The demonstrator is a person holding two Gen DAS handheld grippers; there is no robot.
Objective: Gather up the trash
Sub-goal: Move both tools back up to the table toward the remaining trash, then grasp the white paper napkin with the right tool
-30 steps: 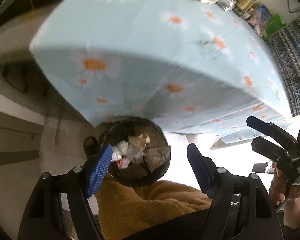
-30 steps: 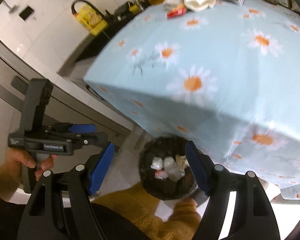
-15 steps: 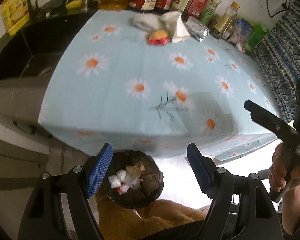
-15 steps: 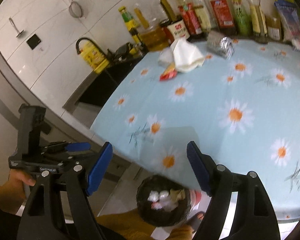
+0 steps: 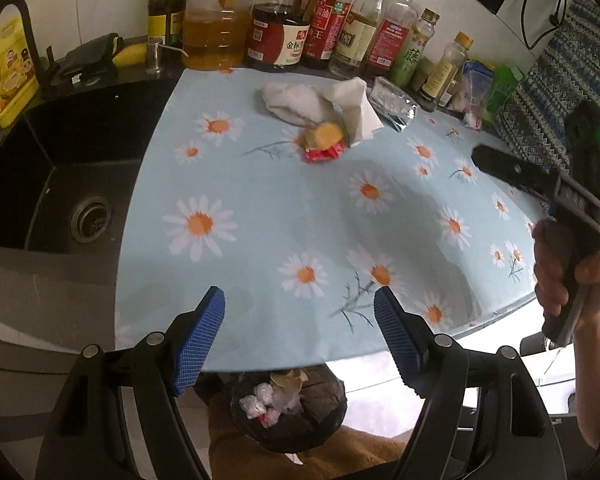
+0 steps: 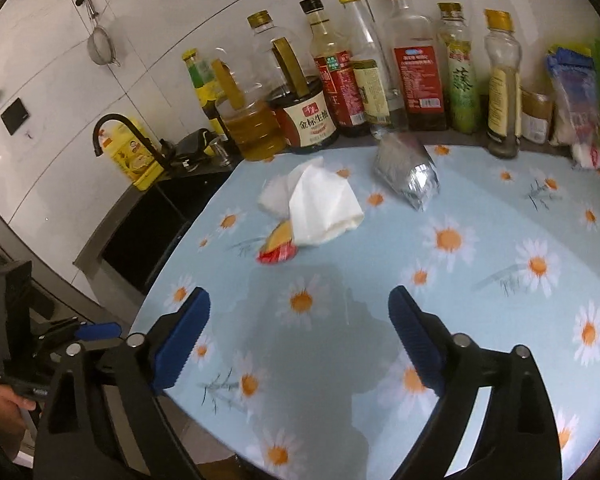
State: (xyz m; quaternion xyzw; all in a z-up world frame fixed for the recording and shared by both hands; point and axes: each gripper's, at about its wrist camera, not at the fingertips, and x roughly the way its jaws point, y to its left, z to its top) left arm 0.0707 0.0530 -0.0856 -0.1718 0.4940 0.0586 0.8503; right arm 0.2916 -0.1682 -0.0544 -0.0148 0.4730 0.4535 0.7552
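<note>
The black trash bin (image 5: 288, 412) under the table edge holds crumpled papers (image 5: 270, 398). The left gripper (image 5: 300, 336) and right gripper (image 6: 300, 328) are both wide apart, holding nothing.

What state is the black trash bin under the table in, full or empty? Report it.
Partly filled: the black trash bin holds crumpled white and tan scraps, its dark liner showing around them. Depth below cannot be told.
</note>
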